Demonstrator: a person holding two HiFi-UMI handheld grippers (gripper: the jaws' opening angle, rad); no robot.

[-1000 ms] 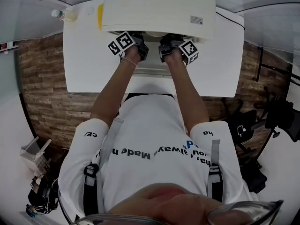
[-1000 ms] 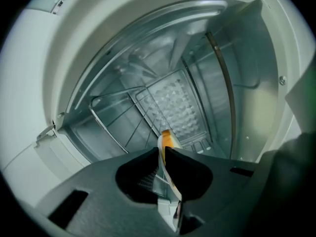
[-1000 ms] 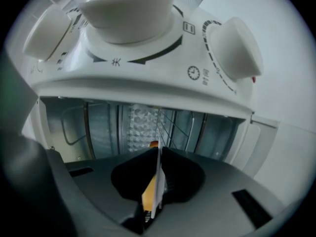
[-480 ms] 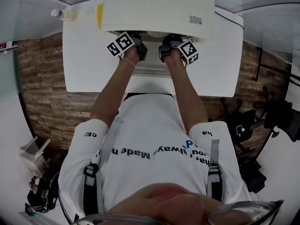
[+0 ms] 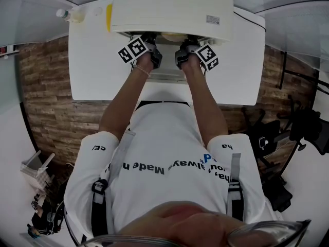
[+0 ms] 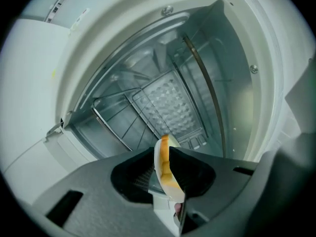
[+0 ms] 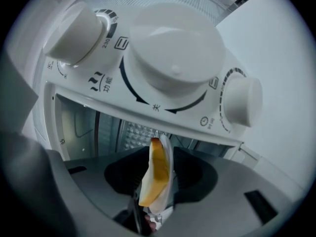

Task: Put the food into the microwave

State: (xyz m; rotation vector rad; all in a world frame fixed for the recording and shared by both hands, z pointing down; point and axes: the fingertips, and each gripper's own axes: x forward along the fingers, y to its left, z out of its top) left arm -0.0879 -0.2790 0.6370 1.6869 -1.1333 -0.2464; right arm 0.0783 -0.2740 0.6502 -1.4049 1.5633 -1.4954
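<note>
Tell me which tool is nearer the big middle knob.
Right. The right tool, jaws opening with the plate between them, is right beside the knob; the left tool faces the cavity, farther from it.

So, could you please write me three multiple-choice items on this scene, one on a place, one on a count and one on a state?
1. Where does the microwave stand? A on the white table; B on the wooden floor; C on a chair.
2. How many knobs does its control panel carry? A two; B three; C five.
3. How is the left gripper? A open and empty; B shut on a knob; C shut on the plate rim.
1 A: the table spreads around it in the head view. 2 B: one large knob sits between two smaller ones. 3 C: its jaws clamp the rim from both sides.
</note>
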